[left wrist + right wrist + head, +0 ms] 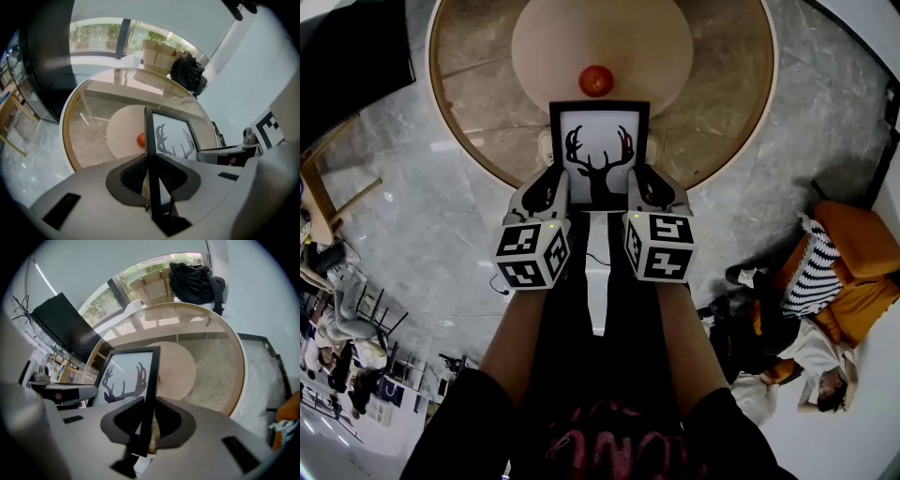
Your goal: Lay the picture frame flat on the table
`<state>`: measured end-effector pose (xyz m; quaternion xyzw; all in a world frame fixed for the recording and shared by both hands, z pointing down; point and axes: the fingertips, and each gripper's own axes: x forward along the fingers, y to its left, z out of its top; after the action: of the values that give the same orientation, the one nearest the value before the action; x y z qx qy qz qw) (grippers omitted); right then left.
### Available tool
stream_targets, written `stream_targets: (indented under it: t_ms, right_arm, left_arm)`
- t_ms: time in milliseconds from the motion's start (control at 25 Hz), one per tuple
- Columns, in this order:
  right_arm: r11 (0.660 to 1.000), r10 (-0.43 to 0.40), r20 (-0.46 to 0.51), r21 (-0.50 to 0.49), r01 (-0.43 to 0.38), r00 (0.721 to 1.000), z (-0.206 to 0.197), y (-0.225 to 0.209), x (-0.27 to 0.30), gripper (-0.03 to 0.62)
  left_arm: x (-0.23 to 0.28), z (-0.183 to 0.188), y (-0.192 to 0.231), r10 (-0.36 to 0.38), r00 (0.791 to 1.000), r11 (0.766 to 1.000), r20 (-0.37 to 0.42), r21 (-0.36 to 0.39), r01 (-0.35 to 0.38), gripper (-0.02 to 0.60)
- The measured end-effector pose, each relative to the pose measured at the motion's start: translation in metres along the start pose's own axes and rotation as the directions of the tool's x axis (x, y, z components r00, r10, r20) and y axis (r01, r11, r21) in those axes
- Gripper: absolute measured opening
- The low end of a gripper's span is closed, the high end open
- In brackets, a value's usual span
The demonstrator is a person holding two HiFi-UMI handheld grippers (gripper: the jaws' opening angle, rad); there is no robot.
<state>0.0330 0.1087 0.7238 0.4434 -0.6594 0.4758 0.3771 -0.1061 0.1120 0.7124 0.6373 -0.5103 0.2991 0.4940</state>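
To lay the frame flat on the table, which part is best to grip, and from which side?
Its two thin side bars, low down, from the near side. The frame is a thin flat panel and the bars fit between jaws: the left gripper and right gripper are each shut on one.

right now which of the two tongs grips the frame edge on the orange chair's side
The right tongs: shut on the right edge of the picture frame, the side toward the orange chair. The left tongs clamp the opposite edge.
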Motion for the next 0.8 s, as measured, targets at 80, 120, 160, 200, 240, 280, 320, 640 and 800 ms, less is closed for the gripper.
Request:
stream_targets:
  t_ms: [80, 120, 160, 200, 240, 280, 320, 640, 800]
  right_arm:
    - [1.000, 0.001, -0.002, 0.000, -0.001, 1.000, -0.0005, -0.0003, 0.0016, 0.081]
    - [1.000, 0.002, -0.002, 0.000, -0.002, 1.000, -0.0007, -0.0004, 0.0021, 0.081]
    - [1.000, 0.002, -0.003, 0.000, -0.002, 1.000, -0.0009, -0.0005, 0.0025, 0.081]
    - [1.000, 0.001, -0.003, 0.000, -0.001, 1.000, -0.0013, -0.0008, 0.0031, 0.081]
    - [1.000, 0.001, -0.004, 0.000, -0.001, 1.000, -0.0016, -0.0013, 0.0039, 0.081]
    - [1.000, 0.000, -0.005, 0.000, 0.000, 1.000, -0.0020, -0.0018, 0.0048, 0.081]
    - [1.000, -0.001, -0.006, -0.001, 0.001, 1.000, -0.0024, -0.0023, 0.0057, 0.081]
    - [1.000, 0.000, -0.006, -0.005, 0.000, 1.000, -0.0028, -0.0013, 0.0057, 0.081]
    - [1.000, 0.005, -0.002, -0.006, -0.005, 1.000, -0.0032, -0.0017, 0.0064, 0.082]
  left_arm:
    - [0.0016, -0.0014, 0.0009, 0.002, 1.000, 1.000, -0.001, -0.003, -0.002, 0.071]
    - [0.0021, -0.0020, 0.0012, 0.003, 1.000, 1.000, -0.002, -0.004, -0.003, 0.071]
    - [0.0026, -0.0027, 0.0015, 0.004, 1.000, 1.000, -0.003, -0.004, -0.004, 0.071]
    - [0.0033, -0.0035, 0.0016, 0.005, 1.000, 1.000, -0.005, -0.004, -0.005, 0.071]
    - [0.0043, -0.0041, 0.0018, 0.005, 1.000, 1.000, -0.007, -0.004, -0.005, 0.071]
    - [0.0053, -0.0048, 0.0020, 0.005, 1.000, 1.000, -0.009, -0.004, -0.005, 0.071]
    - [0.0064, -0.0055, 0.0021, 0.005, 1.000, 1.000, -0.012, -0.003, -0.005, 0.071]
    - [0.0077, -0.0048, 0.0033, 0.005, 1.000, 1.000, -0.016, 0.003, -0.005, 0.071]
    - [0.0099, -0.0068, 0.0042, 0.004, 1.000, 1.000, -0.022, 0.000, -0.004, 0.071]
